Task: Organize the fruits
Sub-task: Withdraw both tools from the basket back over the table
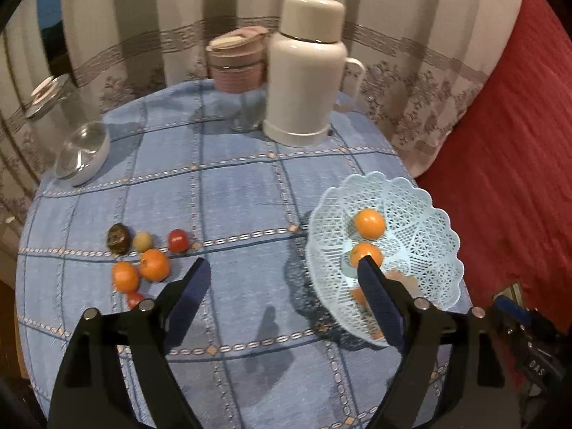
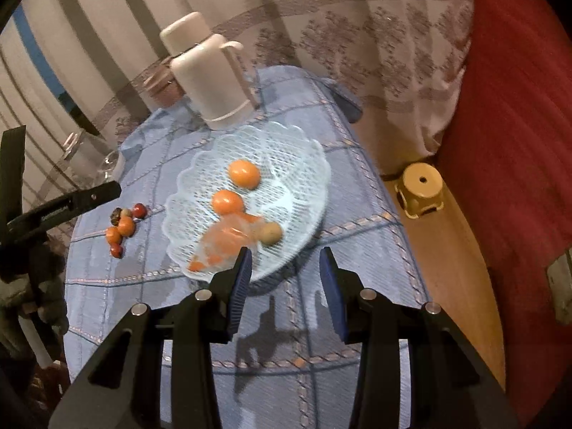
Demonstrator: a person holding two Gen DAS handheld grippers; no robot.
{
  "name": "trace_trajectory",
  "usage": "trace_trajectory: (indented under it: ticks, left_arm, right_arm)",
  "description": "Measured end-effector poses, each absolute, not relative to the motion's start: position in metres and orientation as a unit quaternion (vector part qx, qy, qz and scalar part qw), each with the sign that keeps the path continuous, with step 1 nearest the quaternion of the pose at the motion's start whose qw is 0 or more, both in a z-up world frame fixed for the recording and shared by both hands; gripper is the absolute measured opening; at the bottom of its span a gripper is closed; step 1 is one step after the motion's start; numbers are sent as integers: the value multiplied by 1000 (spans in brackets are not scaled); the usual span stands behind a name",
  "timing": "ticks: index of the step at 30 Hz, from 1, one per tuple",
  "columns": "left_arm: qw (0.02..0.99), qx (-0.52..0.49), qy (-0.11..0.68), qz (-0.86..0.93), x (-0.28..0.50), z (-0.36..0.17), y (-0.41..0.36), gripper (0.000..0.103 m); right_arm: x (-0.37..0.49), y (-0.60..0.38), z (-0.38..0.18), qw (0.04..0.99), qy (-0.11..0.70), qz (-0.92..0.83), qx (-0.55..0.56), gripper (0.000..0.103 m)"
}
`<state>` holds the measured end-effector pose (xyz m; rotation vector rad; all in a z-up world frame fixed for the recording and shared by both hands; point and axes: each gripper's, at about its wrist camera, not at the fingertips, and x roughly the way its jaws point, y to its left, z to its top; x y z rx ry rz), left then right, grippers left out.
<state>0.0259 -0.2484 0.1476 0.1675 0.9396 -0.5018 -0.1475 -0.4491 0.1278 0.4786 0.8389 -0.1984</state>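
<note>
Fruit lies in two places on the blue checked tabletop (image 1: 232, 193). In the left wrist view, a loose cluster sits at the left: two oranges (image 1: 153, 264), a dark fruit (image 1: 118, 238), a pale one (image 1: 143, 241) and a red one (image 1: 178, 240), most of them touching. At the right stands a pale blue lattice basket (image 1: 429, 214) holding two more oranges (image 1: 370, 223). Behind, a white flask (image 1: 304, 71) and a pink cup (image 1: 237, 62) stand near the far edge, with a steel bowl (image 1: 84, 153) at the left edge. The left claw (image 1: 284, 268) hangs above the bare cloth between cluster and basket, tilted downward, its jaws spread wide with nothing between them; its right finger overlaps the basket's near side.

In the right wrist view, the basket (image 2: 304, 164) fills the middle, with two oranges (image 2: 244, 174), a brownish fruit (image 2: 270, 232) and a blurred clear bag (image 2: 225, 239) of orange pieces inside. The cluster (image 2: 123, 227) lies well to its left. A yellow stool (image 2: 422, 193) stands on the floor at the right. The right claw (image 2: 285, 259) points down at the basket's near rim, jaws partly apart and gripping nothing.
</note>
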Motion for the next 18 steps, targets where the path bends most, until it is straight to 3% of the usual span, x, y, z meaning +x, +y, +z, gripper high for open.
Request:
trace_trajectory:
  ticks: [1,6,16,18]
  left_arm:
    - [859,77,447,-237,26,149,-244,85]
    - [867,62,443,-220,26,158,-214,91]
    - [879,34,446,-164,36,167,-141,91]
    - [880,36,447,-155,37,167,-125,91]
  right_arm:
    - [-145,-446,130,883,398,-92,231,41]
    - [-133,-433,138,895,379,-85,221,66]
    - [-103,-391,143,895,398,-48,197,68]
    - [-99,-384,143,895,400,-49,193,76]
